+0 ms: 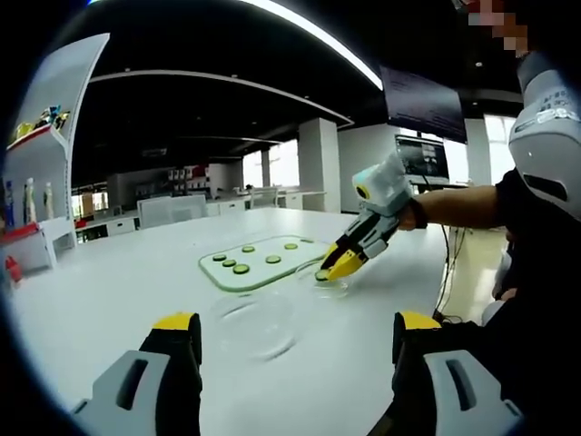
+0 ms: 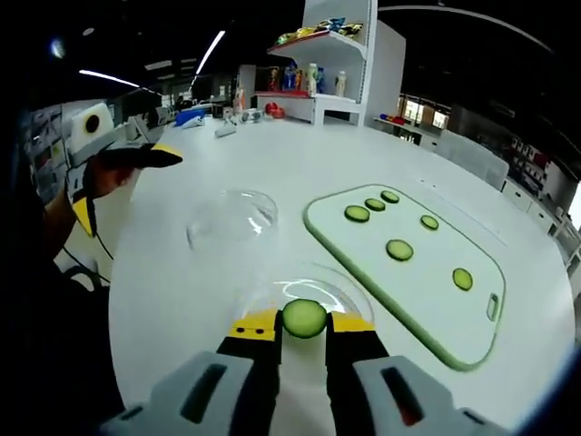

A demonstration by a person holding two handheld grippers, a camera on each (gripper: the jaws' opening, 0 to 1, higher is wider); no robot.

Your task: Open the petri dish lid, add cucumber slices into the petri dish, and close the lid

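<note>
In the right gripper view, we see the right gripper (image 2: 304, 329) with its jaws clamped on a cucumber slice (image 2: 304, 318), pinched between the two yellow tips. The slice hangs directly over the open petri dish (image 2: 304, 289), a clear round dish on the white table (image 2: 182, 300) just ahead of the jaws. The clear lid (image 2: 231, 218) lies off the dish, farther along the table to the left. To the right of the dish sits a pale green cutting board (image 2: 427, 300), with six more cucumber slices (image 2: 399, 250) spread across it.

In the left gripper view, we find the left gripper (image 1: 295, 341) with its jaws wide apart and nothing between them; the lid (image 1: 252, 322) rests on the table just ahead of them. Beyond it, the right gripper (image 1: 338, 266) tips down onto the dish (image 1: 327, 283) beside the board (image 1: 263, 263). Shelves of bottles (image 2: 313, 77) stand at the table's far edge.
</note>
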